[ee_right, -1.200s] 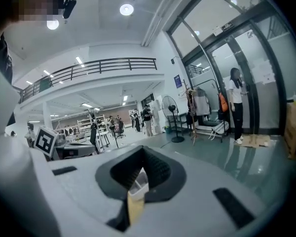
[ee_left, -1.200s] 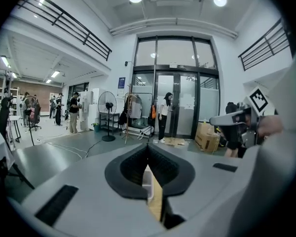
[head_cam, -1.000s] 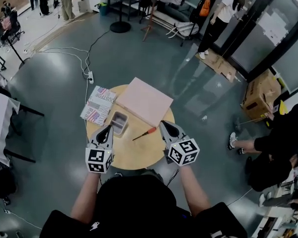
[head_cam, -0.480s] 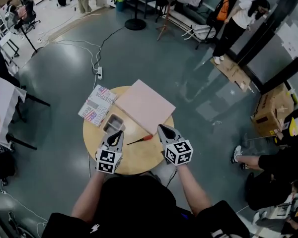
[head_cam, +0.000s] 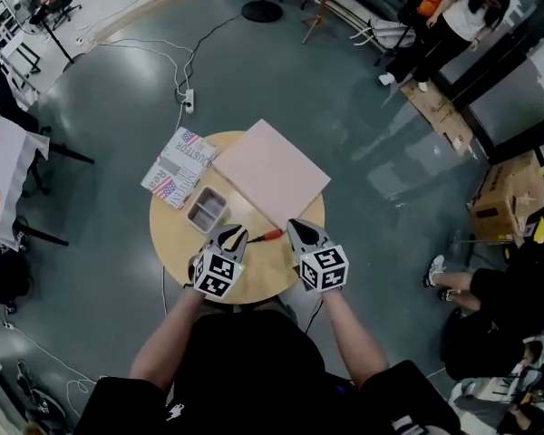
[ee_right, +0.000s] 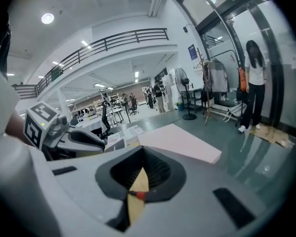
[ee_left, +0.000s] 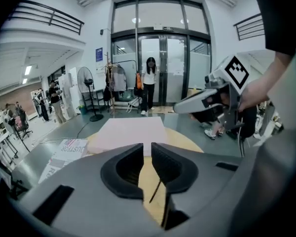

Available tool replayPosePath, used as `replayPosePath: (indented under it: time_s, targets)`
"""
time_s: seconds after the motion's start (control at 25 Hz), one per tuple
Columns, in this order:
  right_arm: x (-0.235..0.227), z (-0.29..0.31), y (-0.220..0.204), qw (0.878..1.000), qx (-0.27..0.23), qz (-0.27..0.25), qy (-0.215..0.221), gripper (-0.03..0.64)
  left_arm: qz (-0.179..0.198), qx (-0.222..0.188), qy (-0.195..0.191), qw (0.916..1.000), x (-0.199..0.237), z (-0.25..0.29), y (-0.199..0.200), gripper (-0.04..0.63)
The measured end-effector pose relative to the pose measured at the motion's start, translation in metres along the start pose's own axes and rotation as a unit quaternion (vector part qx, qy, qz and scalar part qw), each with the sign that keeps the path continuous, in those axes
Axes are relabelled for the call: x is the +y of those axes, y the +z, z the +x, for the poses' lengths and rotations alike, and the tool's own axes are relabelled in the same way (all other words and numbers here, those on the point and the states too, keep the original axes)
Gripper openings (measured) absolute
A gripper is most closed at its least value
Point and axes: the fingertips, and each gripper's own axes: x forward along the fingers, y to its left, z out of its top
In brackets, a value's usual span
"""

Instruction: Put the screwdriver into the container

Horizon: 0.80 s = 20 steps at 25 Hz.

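Not begun: the screwdriver (head_cam: 265,236) lies on the worktop (head_cam: 172,243), four o'clock from the empty container (head_cam: 206,210). The left tongs (head_cam: 233,236) have just been parting; the right tongs (head_cam: 299,232) are clenched. Both are empty.

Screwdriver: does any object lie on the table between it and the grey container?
No. Only bare tabletop shows between the screwdriver and the container. The pink board lies off that path.

I see a pale yellow-tan wooden tabletop (head_cam: 177,243) on a glossy grey-green floor (head_cam: 100,116). The board (head_cam: 270,172) is plain pale pink, and the container (head_cam: 206,210) is grey. The screwdriver (head_cam: 267,236) has an orange-red handle and a dark shaft. The printed paper (head_cam: 179,168) shows red-and-white stripes, blue patches and dark lettering.
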Motion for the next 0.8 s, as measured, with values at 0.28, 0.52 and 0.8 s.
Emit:
replayPosePath:
  time_s: [0.28,0.52,0.8]
  targets:
    - [-0.011,-0.001,-0.018,1.0,0.024,0.007,-0.009,0.002,0.023,0.045,-0.071,0.9962,-0.039,0.047,-0.017,0.127]
    - [-0.019,0.002,-0.03,0.999,0.031,0.013,-0.023,0.002,0.041,0.082,-0.115,0.9892,-0.065,0.074,-0.039,0.199]
    - [-0.025,-0.003,-0.04,0.998,0.033,0.03,-0.038,0.002,0.062,0.115,-0.144,0.9808,-0.084,0.101,-0.061,0.264]
